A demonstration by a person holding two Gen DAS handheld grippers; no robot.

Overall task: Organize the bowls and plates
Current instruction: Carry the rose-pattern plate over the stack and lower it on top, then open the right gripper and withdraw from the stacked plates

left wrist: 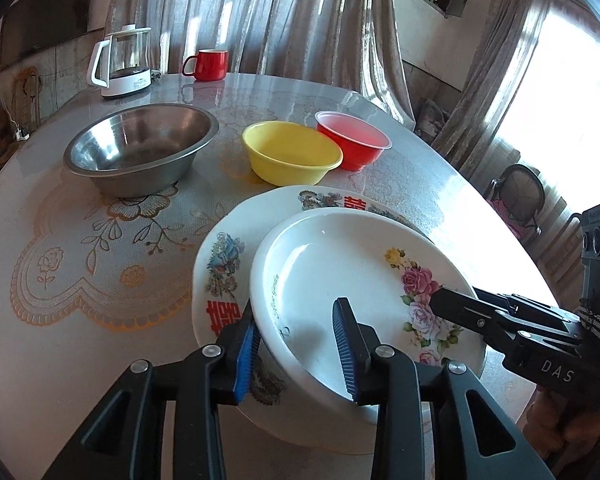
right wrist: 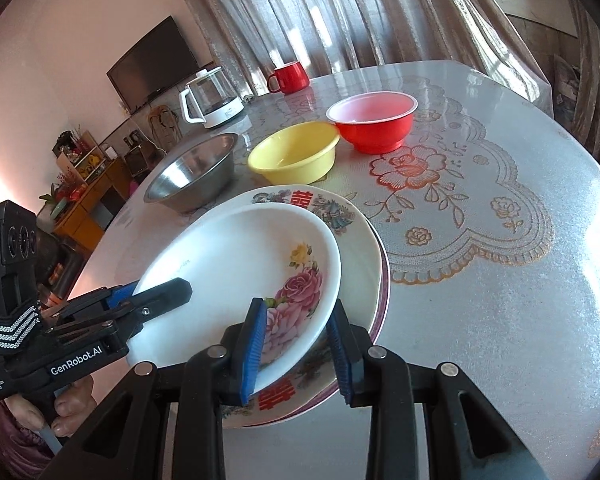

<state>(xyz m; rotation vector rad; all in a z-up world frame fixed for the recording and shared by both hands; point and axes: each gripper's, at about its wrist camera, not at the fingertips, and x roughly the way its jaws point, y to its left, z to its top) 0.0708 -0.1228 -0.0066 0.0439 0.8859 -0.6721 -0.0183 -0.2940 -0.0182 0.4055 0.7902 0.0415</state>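
A white deep plate with pink roses [left wrist: 340, 264] [right wrist: 236, 256] rests on a larger plate with red characters and birds [left wrist: 220, 264] [right wrist: 352, 232]. My left gripper [left wrist: 296, 344] is open, its jaws astride the rose plate's near rim; it also shows in the right wrist view [right wrist: 156, 292]. My right gripper [right wrist: 296, 344] is open astride the opposite rim, and shows in the left wrist view [left wrist: 452, 304]. Behind stand a steel bowl [left wrist: 140, 148] [right wrist: 196, 172], a yellow bowl [left wrist: 292, 152] [right wrist: 296, 152] and a red bowl [left wrist: 352, 140] [right wrist: 374, 120].
A white glass kettle [left wrist: 124, 60] [right wrist: 212, 96] and a red mug [left wrist: 208, 64] [right wrist: 288, 76] stand at the far edge of the round table [left wrist: 100, 248] [right wrist: 480, 280]. Curtains hang behind. A chair [left wrist: 516, 196] is beside the table.
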